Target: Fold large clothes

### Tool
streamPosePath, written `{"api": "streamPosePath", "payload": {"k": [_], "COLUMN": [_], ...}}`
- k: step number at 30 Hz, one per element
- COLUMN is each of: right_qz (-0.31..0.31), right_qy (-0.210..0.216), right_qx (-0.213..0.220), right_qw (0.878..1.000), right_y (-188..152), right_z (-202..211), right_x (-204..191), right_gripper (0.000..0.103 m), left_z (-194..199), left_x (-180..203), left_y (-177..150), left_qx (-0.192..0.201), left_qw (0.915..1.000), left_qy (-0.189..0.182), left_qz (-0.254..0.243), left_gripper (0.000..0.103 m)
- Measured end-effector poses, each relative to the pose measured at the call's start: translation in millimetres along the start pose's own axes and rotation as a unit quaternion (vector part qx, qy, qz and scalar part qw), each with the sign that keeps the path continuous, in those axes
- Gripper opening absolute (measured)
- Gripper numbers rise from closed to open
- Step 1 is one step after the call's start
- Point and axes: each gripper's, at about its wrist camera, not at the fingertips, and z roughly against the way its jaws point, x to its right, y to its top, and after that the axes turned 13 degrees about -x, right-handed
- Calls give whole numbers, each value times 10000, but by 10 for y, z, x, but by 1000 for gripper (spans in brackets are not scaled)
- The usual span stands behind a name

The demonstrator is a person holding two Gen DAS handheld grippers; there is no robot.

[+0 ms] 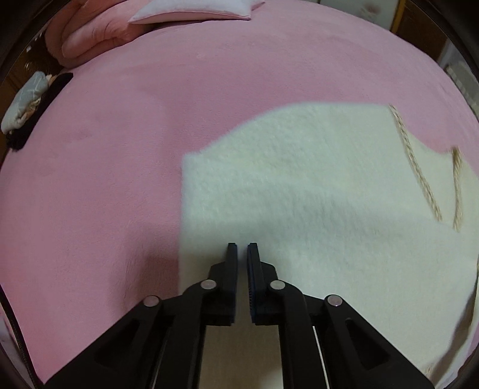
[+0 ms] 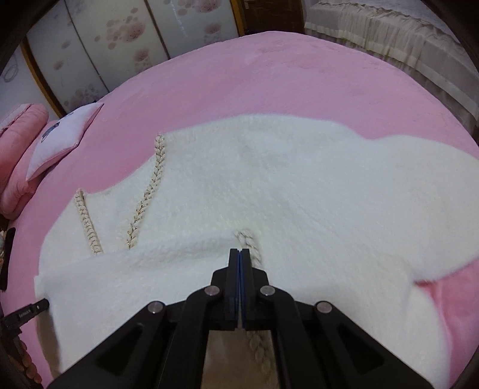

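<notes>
A white fluffy garment (image 1: 314, 185) with braided trim (image 1: 419, 176) lies spread on the pink bed (image 1: 119, 119). My left gripper (image 1: 242, 246) points down at its near left part. A narrow slit stays between its pads, white cloth shows in it, and I read it as shut on the cloth. In the right wrist view a flap of the garment (image 2: 143, 257) lies folded over the body, and the left gripper's tip (image 2: 42, 303) meets the flap's left edge. My right gripper (image 2: 239, 251) is shut, pads together, at the flap's right corner beside a braid (image 2: 250, 239). No cloth shows between its pads.
Pink folded bedding (image 1: 95, 33) and a pale pillow (image 1: 197, 12) lie at the head of the bed. A grey and black bundle (image 1: 27, 101) sits at its left edge. Floral wardrobe doors (image 2: 119, 36) and a cream valance (image 2: 389, 45) stand beyond the bed.
</notes>
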Motion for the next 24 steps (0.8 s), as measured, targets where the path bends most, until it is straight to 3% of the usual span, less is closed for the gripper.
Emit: {"api": "streamPosePath", "payload": {"k": [5, 7, 9, 13, 16, 20, 22, 24], "right_qz": [-535, -713, -982, -1436, -1484, -1393, -1266, -1086], "right_qy": [477, 660, 891, 1330, 1452, 1659, 1738, 1734], "right_qx": [-337, -476, -695, -1059, -1326, -1648, -1692, -1702], "right_qw": [9969, 9941, 9887, 9749, 9692, 9623, 9618, 9639], "right_y": [-401, -572, -771, -1092, -1251, -1324, -1314, -1283], "right_z": [252, 316, 342, 272, 203, 207, 275, 372], "right_x": [57, 76, 149, 290, 403, 615, 746, 920], "right_gripper": [0, 0, 1, 4, 4, 4, 7, 18], "left_z": [61, 71, 83, 97, 85, 154, 210, 275], "left_x": [101, 88, 103, 252, 531, 826, 1045, 1264], "left_y": [-465, -700, -955, -1383, -1662, -1850, -1900, -1928], "left_qx": [-316, -418, -528, -750, -1066, -1185, -1282, -1338], "left_qw": [9975, 9968, 9951, 9915, 9872, 9875, 9856, 9837], "left_qy": [-635, -679, -824, -970, -1095, -913, -933, -1002], "left_qz": [-58, -6, -142, -442, -457, -500, -586, -669], "left_gripper": [19, 34, 43, 43, 44, 45, 56, 64]}}
